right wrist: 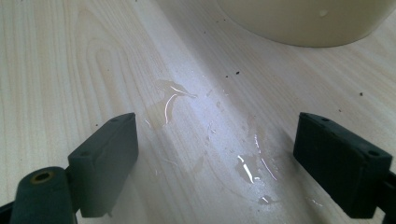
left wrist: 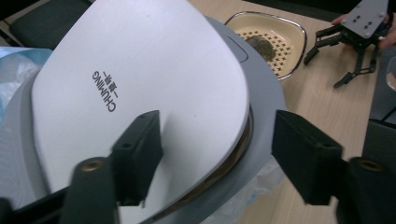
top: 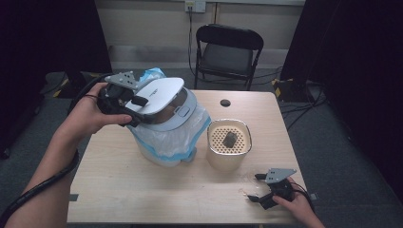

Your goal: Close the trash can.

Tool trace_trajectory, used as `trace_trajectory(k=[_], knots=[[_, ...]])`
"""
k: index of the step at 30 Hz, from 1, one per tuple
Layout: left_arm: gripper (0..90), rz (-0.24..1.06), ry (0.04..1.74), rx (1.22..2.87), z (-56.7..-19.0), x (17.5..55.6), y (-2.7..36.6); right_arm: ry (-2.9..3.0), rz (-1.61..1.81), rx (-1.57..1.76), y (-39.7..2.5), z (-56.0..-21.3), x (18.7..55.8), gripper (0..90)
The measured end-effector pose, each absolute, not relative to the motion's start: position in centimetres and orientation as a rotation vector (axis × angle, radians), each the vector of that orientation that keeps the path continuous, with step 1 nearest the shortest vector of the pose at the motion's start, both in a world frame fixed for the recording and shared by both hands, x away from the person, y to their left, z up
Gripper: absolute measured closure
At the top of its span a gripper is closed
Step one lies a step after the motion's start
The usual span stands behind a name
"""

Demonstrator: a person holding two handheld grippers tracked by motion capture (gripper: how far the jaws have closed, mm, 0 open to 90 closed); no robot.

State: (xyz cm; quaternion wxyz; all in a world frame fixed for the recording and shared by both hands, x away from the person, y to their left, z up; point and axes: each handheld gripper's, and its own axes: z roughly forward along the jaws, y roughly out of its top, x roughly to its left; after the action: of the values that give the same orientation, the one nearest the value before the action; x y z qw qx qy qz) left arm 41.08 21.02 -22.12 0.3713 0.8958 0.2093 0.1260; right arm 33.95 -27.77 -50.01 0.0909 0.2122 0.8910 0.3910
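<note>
Item: bin (top: 166,137) with white lid (top: 161,95), table's (top: 123,180) left-centre, lined with a clear bag trimmed in blue.

Step in hand, as I judge it: working the lid, which sits tilted on its grey rim (left wrist: 261,93).

Left gripper (top: 126,102) — my fingers (left wrist: 140,154) are spread across the lid's near edge, one over the white top, the other outside the rim; I can't tell whether either touches.

To do it well I'd set one finger under the lid's lip before pinching, then move slowly so the light bin doesn't tip or drag the bag.

Right gripper (top: 261,190) — fingers spread, holding nothing, low over a wet patch (right wrist: 210,135) near the front right edge.

Containers: bin contents hidden by the lid. Cream tub (top: 229,145), just right of the bin — perforated insert holding one dark lump (top: 230,139), possibly wet tea leaves.
</note>
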Motion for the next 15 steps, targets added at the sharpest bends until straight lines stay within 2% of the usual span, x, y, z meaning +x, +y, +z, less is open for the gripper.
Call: trace_trajectory(k=[7, 15], knots=[[50.5, 0.312, 0.573, 2.3, -22.15, 41.45, 21.01, 2.648, 1.162, 0.63, -27.77, -50.01, 33.95, 13.7], [52.3, 0.273, 0.592, 2.305, -22.39, 41.81, 20.87, 2.648, 1.162, 0.63, -27.77, -50.01, 33.96, 13.7]])
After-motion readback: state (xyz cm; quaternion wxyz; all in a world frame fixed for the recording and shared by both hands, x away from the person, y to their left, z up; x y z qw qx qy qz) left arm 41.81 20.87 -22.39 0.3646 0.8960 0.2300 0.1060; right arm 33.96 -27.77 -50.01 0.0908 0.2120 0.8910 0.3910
